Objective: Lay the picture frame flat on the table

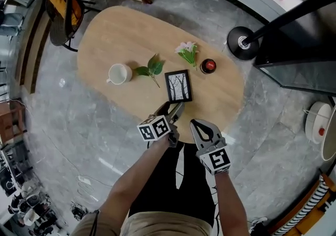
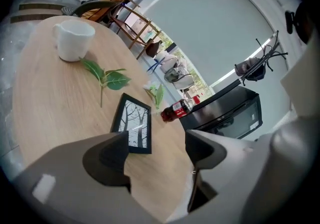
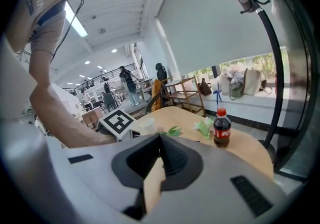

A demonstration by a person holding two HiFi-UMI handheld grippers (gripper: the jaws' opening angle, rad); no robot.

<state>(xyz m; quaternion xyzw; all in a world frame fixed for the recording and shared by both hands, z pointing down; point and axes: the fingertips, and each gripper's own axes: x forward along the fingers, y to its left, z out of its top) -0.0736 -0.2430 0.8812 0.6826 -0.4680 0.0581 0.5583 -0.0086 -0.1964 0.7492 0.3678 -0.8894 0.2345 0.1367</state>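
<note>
Left gripper (image 1: 175, 108) hangs released and empty just short of the picture frame (image 1: 178, 86), which lies flat on the table (image 1: 121, 35); a careless sweep could clip its near edge and skid it. Right gripper (image 1: 196, 123), clenched on nothing, sits clear.

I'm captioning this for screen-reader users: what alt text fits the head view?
A black picture frame lies flat on an oval wooden table, just beyond the open, empty left gripper; the right gripper beside it is shut. A white mug, a leafy sprig, a flower and a red-capped bottle sit around the frame.
</note>
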